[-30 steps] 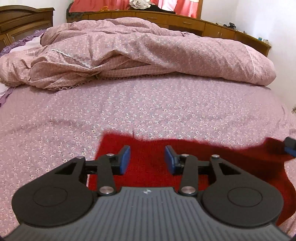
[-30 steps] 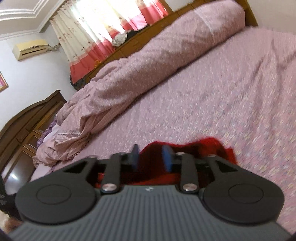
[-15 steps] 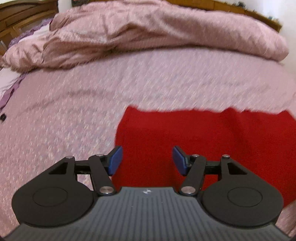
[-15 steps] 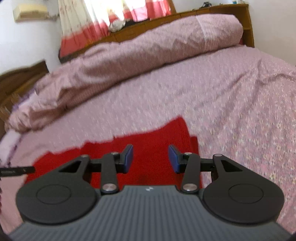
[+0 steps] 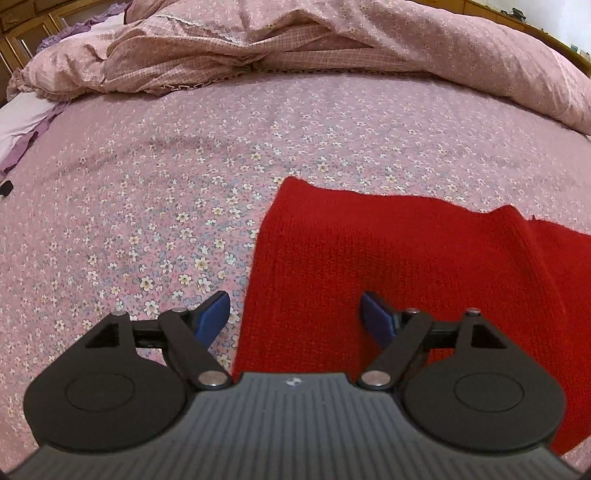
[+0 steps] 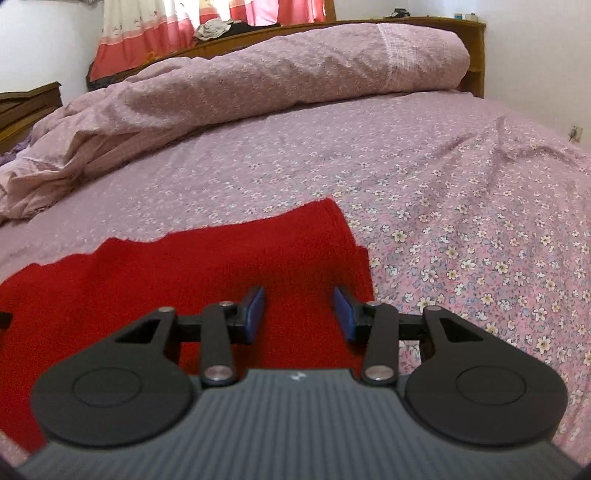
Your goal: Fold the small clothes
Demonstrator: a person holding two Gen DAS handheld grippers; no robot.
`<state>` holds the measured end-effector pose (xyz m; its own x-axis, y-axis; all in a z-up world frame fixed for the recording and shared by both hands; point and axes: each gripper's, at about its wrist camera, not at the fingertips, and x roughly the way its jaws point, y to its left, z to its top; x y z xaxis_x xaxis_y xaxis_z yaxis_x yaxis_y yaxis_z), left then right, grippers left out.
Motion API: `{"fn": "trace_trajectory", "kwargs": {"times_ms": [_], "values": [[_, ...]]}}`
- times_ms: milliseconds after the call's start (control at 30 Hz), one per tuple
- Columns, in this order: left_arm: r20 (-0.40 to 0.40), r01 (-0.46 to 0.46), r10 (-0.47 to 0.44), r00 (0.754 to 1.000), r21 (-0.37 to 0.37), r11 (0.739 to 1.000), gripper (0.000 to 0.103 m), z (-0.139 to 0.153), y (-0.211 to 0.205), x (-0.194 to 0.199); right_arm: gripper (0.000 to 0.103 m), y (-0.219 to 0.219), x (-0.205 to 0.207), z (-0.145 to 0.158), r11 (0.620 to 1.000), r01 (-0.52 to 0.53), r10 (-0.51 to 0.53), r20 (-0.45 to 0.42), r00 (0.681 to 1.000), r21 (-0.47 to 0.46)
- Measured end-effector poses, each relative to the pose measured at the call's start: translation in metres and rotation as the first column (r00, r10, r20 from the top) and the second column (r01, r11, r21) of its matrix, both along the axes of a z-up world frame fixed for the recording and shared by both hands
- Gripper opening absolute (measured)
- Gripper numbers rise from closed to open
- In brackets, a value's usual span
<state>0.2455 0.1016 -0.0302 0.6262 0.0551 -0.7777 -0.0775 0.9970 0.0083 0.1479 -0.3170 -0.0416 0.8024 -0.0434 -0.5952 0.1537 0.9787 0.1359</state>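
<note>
A red knitted garment (image 5: 388,258) lies spread flat on the floral pink bedsheet (image 5: 166,206). My left gripper (image 5: 295,312) hovers low over its left edge, and its jaws are opening wide. One blue pad sits over the sheet, the other over the red knit, and nothing is pressed between them. In the right wrist view the red garment (image 6: 221,266) ends at a right edge. My right gripper (image 6: 299,301) hangs just above that end, open. Its jaws are closing a little, and the cloth lies below them, not gripped.
A rumpled pink duvet (image 5: 332,40) is heaped across the far side of the bed. Behind it are a wooden headboard shelf (image 6: 436,22) and red-and-white curtains (image 6: 155,26). A small black object (image 5: 5,188) lies at the sheet's left edge.
Both grippers have sunk toward the bed and tipped downward. The right one let go of bunched red cloth, which now lies flat. The left jaws have spread much wider.
</note>
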Motion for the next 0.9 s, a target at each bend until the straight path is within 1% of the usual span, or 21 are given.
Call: {"fn": "trace_trajectory", "kwargs": {"times_ms": [100,300,400,433,467,600,700,833,900], "values": [[0.009,0.003,-0.003,1.0,0.008,1.0,0.082,0.004,-0.003,-0.004,0.044,0.001,-0.002,0.001,1.0,0.007,-0.007,0.009,1.0,0.002],[0.005,0.005,-0.005,1.0,0.019,1.0,0.083,0.017,-0.007,-0.023,0.046,-0.005,-0.018,0.017,0.995,0.025,-0.026,0.011,1.0,0.092],[-0.001,0.014,-0.014,1.0,0.033,0.999,0.083,0.023,-0.011,-0.035,0.057,-0.005,-0.035,0.025,0.99,0.022,-0.026,0.028,0.999,0.14],[0.001,0.019,-0.019,1.0,0.037,0.999,0.083,0.026,-0.013,-0.039,0.062,-0.005,-0.041,0.027,0.988,0.021,-0.026,0.034,0.999,0.153],[0.005,0.023,-0.023,1.0,0.041,0.999,0.083,0.029,-0.015,-0.045,0.065,-0.005,-0.048,0.03,0.986,0.02,-0.027,0.04,0.999,0.168],[0.013,0.03,-0.031,0.999,0.047,0.998,0.084,0.038,-0.019,-0.064,0.065,-0.008,-0.07,0.037,0.975,0.029,-0.039,0.042,0.998,0.219],[0.011,0.023,-0.023,1.0,0.037,0.999,0.087,0.041,-0.02,-0.078,0.066,-0.015,-0.084,0.039,0.959,0.067,-0.081,0.038,0.996,0.277],[0.001,-0.002,0.002,1.0,0.015,1.0,0.087,0.04,-0.019,-0.094,0.068,-0.03,-0.103,0.036,0.916,0.167,-0.183,0.01,0.983,0.366],[-0.003,-0.01,0.01,1.0,0.012,1.0,0.088,0.039,-0.017,-0.1,0.07,-0.035,-0.111,0.032,0.894,0.199,-0.213,-0.01,0.977,0.4]]}}
